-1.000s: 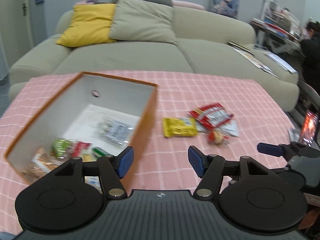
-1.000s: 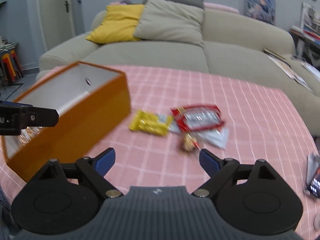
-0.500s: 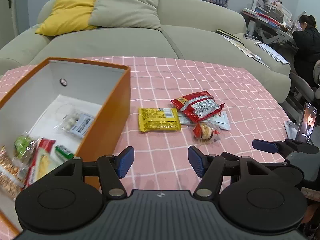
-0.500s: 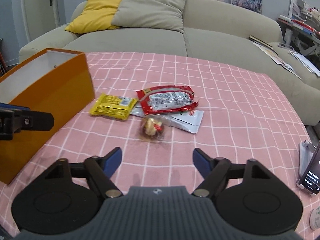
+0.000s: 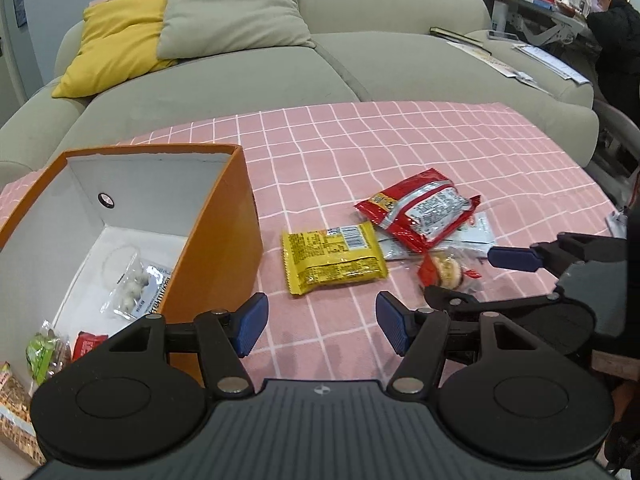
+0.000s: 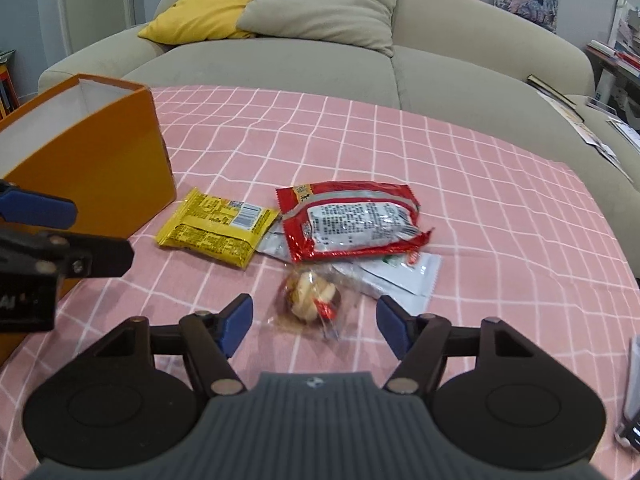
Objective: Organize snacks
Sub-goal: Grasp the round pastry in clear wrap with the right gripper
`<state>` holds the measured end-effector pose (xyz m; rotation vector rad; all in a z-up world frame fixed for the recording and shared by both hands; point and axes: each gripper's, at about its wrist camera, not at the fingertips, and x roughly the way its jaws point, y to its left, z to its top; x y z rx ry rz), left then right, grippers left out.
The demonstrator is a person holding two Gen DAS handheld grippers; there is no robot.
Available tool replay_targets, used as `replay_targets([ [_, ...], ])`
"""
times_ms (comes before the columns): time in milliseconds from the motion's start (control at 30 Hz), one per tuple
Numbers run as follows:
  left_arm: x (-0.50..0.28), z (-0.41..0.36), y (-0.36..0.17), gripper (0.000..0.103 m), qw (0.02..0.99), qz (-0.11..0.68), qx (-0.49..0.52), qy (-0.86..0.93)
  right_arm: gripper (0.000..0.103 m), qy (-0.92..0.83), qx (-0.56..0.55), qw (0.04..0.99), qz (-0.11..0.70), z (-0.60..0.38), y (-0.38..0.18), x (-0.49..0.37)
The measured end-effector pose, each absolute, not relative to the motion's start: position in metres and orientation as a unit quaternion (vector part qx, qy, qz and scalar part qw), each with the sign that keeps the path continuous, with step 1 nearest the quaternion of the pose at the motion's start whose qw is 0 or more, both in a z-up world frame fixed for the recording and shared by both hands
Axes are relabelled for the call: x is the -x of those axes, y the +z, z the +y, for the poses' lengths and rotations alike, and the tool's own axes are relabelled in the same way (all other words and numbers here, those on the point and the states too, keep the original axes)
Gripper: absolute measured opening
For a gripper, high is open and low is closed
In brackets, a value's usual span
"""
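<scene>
- Pink checked tablecloth (image 6: pixel 500 200) covers the table, with a beige sofa (image 6: pixel 440 60) behind it carrying one yellow cushion (image 6: pixel 208 4) and one beige cushion (image 6: pixel 320 4).
- Right gripper (image 6: pixel 314 326) hangs low over the cloth, its blue fingers spread wide and holding nothing; the small clear-wrapped pastry (image 6: pixel 310 296) lies between and just ahead of the fingertips, touching neither.
- Left gripper (image 5: pixel 320 322) is likewise spread wide and empty, over bare cloth just beside the orange box (image 5: pixel 224 240).
- Four snacks lie loose on the cloth: the pastry, a yellow packet (image 6: pixel 216 228), a red packet (image 6: pixel 352 220) and, partly under it, a white sachet (image 6: pixel 404 280).
- Inside the box sit a clear bag of pale balls (image 5: pixel 134 286), a green pack (image 5: pixel 40 354), a red pack (image 5: pixel 86 344) and a tan pack at the corner (image 5: pixel 12 404).
</scene>
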<state>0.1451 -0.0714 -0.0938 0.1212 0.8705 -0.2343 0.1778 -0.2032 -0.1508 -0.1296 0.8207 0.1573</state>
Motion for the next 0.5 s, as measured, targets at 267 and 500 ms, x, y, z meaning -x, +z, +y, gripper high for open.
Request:
replay_targets([
  [267, -0.158, -0.082, -0.108, 0.073, 0.891, 0.429, -0.090, -0.119, 0.046, 0.092, 0.057, 0.906, 0.409, -0.201, -0.160, -0.194],
  [500, -0.170, -0.096, -0.128, 0.073, 0.892, 0.420, -0.122, -0.117, 0.044, 0.091, 0.051, 0.906, 0.411, -0.221, -0.158, -0.177],
])
